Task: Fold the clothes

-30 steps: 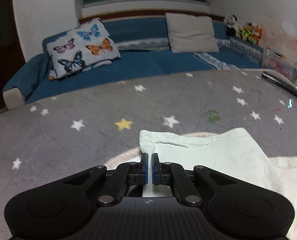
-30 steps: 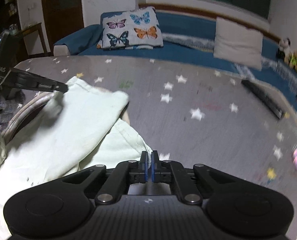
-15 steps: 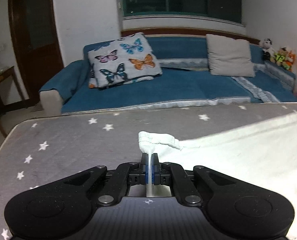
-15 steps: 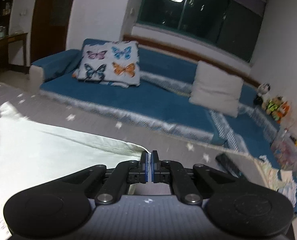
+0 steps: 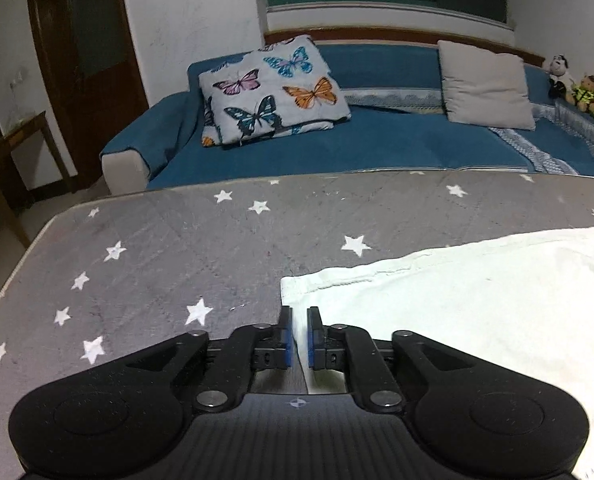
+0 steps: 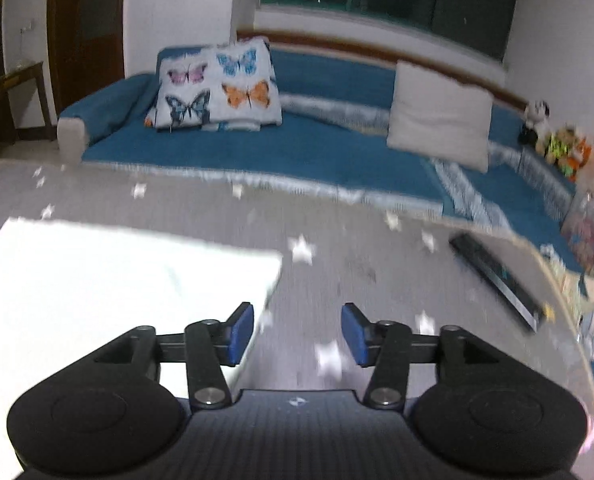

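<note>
Left wrist view is showing the pale cream garment (image 5: 477, 300) lying flat on the grey star-print blanket (image 5: 177, 260), its stitched hem corner sitting just ahead of the left gripper (image 5: 299, 338). That claw's jaws have just been opening; a narrow gap is showing between the blue pads (image 5: 285, 346), with the cloth's edge lying in the gap but no longer pinched. The garment's right part is running out of the picture. In the right wrist view the same garment (image 6: 117, 280) is glaring white, overexposed and blurred, its near corner lying beside the left pad. The right gripper (image 6: 297, 334) has also just been parting its jaws and is standing wide apart over bare blanket (image 6: 357, 272), holding nothing. Beyond the garment, a dark flat bar (image 6: 497, 276) is lying near the blanket's right edge, too smeared to identify. No writing is readable anywhere.
</note>
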`<action>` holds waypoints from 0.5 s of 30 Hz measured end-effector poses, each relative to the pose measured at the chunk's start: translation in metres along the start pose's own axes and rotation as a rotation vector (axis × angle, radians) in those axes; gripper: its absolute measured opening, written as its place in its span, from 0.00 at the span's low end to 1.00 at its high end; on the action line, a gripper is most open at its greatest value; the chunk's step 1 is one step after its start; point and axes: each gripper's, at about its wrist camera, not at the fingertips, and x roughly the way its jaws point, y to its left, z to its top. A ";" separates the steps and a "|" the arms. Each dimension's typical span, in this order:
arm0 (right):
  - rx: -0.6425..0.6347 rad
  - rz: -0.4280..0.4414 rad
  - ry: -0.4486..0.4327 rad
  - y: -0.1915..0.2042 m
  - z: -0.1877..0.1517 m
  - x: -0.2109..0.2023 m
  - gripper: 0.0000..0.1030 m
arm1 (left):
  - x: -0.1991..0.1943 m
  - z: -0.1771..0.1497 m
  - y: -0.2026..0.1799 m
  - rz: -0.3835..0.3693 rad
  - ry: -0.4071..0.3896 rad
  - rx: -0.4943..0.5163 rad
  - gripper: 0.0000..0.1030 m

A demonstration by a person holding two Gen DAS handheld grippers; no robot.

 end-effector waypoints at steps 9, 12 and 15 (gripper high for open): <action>0.128 0.031 0.081 -0.030 -0.079 -0.050 0.56 | -0.078 -0.035 0.013 -0.077 -0.042 0.041 0.48; 0.182 0.033 0.085 -0.041 -0.106 -0.069 0.56 | -0.105 -0.054 0.023 -0.105 -0.045 0.023 0.49; 0.233 0.023 0.088 -0.052 -0.127 -0.083 0.57 | -0.129 -0.074 0.030 -0.122 -0.036 0.000 0.49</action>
